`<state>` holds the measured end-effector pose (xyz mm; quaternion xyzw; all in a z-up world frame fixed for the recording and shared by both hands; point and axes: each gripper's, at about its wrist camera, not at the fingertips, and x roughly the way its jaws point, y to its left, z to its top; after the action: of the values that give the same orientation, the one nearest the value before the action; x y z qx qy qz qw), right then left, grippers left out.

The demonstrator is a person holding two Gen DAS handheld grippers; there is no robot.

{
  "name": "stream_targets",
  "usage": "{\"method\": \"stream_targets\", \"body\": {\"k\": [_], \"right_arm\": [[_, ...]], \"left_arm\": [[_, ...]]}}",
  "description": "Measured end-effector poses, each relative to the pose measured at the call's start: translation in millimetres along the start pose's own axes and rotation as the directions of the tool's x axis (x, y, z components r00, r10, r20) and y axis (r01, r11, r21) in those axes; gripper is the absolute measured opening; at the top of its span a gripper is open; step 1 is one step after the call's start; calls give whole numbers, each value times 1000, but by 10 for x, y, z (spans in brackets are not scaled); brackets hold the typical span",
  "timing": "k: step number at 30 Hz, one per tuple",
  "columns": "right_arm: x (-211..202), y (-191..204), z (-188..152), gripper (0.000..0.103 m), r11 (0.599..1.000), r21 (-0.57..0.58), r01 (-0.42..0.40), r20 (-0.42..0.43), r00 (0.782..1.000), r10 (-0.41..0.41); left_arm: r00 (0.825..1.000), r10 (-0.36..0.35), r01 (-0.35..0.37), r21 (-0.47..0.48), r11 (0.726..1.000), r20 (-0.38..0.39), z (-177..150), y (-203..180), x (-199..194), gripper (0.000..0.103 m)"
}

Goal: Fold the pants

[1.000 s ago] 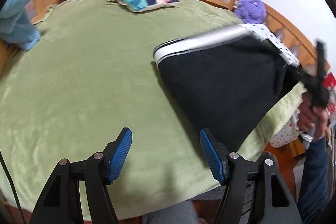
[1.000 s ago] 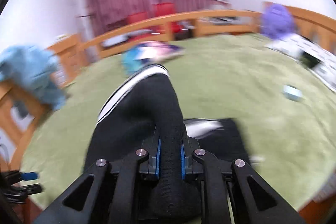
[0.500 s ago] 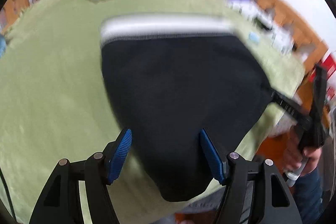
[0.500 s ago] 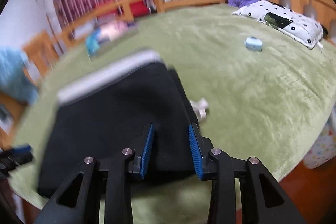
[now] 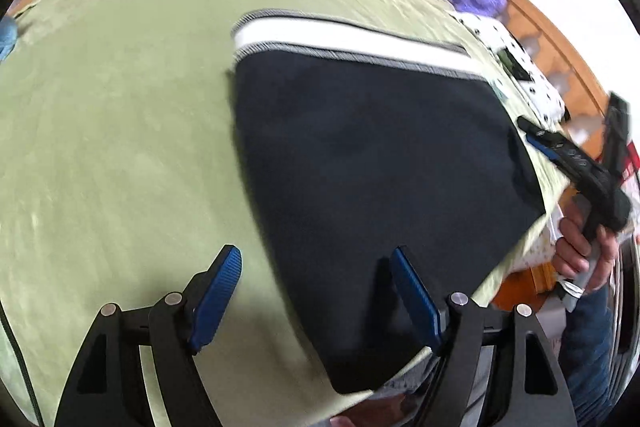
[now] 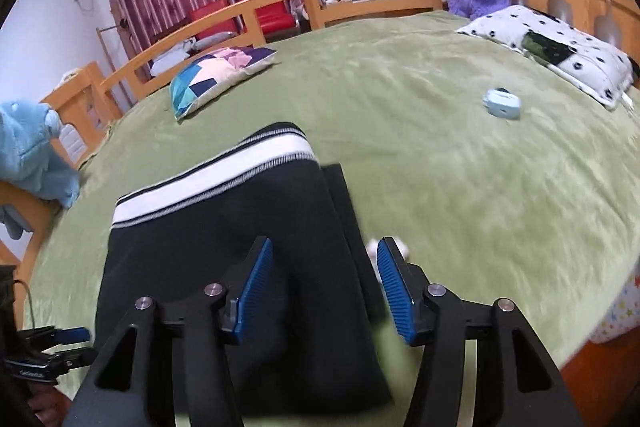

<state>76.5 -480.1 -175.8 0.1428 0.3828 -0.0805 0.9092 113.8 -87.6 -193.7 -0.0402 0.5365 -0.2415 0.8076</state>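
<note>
Now that the right gripper (image 6: pixel 324 287) has just been opening off the pants (image 6: pixel 224 267), they lie folded on the bed (image 6: pixel 460 155) beneath both wide-open grippers, left gripper (image 5: pixel 316 291) empty too.

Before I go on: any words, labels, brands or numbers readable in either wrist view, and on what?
No text reads clearly.
White print on left claw, right wrist view: too small to read.
White marks on right claw, left wrist view: blurred, unreadable.
Pants: no lettering visible.
Both claws have just been opening; the pants lie between their fingers, ungripped.
</note>
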Motion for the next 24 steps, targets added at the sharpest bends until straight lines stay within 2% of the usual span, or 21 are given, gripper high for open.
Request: {"method": "stream_targets", "body": {"k": [2, 3, 4, 5, 6, 7, 9, 10, 11, 14, 15, 16, 18, 21, 24], "right_arm": [[257, 1, 67, 49, 1000, 21, -2, -48, 999, 3], [354, 20, 69, 29, 1000, 19, -9, -73, 997, 10], [437, 53, 57, 20, 1000, -3, -17, -93, 996, 17], [425, 75, 55, 15, 999, -34, -6, -70, 998, 4], [343, 76, 57, 11, 997, -75, -13, -34, 999, 10], [283, 13, 68, 11, 998, -56, -33, -16, 999, 32], [254, -300, 65, 11, 987, 122, -100, -28, 994, 104], [304, -362, 41, 11, 984, 149, -97, -50, 993, 106], [365, -366, 4, 12, 988, 137, -75, -77, 993, 86], [314, -218, -15, 31, 1000, 31, 0, -91, 996, 3], [270, -188, 2, 40, 1000, 5, -3, -101, 995, 3], [242, -167, 14, 46, 1000, -8, -12, -110, 994, 11], [214, -181, 7, 47, 999, -29, -23, -134, 991, 19], [271, -262, -67, 58, 998, -38, -52, -197, 979, 43], [333, -353, -99, 69, 998, 6, -70, -206, 976, 69]], "left_arm": [[1000, -13, 13, -22, 1000, 14, 42, 67, -31, 76], [1000, -11, 12, -34, 999, 20, 72, 104, -43, 76], [1000, -10, 11, -39, 999, 21, 99, 116, -48, 76], [1000, -12, 13, -42, 999, 24, 115, 132, -55, 76], [1000, -11, 12, -41, 999, 28, 129, 143, -63, 76], [1000, -6, 7, -42, 999, 30, 151, 133, -68, 76], [999, -7, 9, -42, 999, 35, 165, 115, -55, 76], [999, -15, 16, -37, 999, 34, 183, 104, -33, 76], [999, -13, 14, -35, 999, 30, 207, 87, 3, 75], [1000, -2, 3, -36, 999, 6, 264, 56, 106, 74], [1000, -10, 10, -35, 999, 4, 274, 46, 141, 74], [1000, -18, 18, -33, 999, 3, 298, 10, 189, 74], [1000, -26, 25, -24, 999, -5, 320, -21, 277, 74], [999, -30, 29, -21, 999, -20, 335, -40, 392, 74], [999, -42, 41, -27, 999, -27, 348, -49, 483, 74]]}}
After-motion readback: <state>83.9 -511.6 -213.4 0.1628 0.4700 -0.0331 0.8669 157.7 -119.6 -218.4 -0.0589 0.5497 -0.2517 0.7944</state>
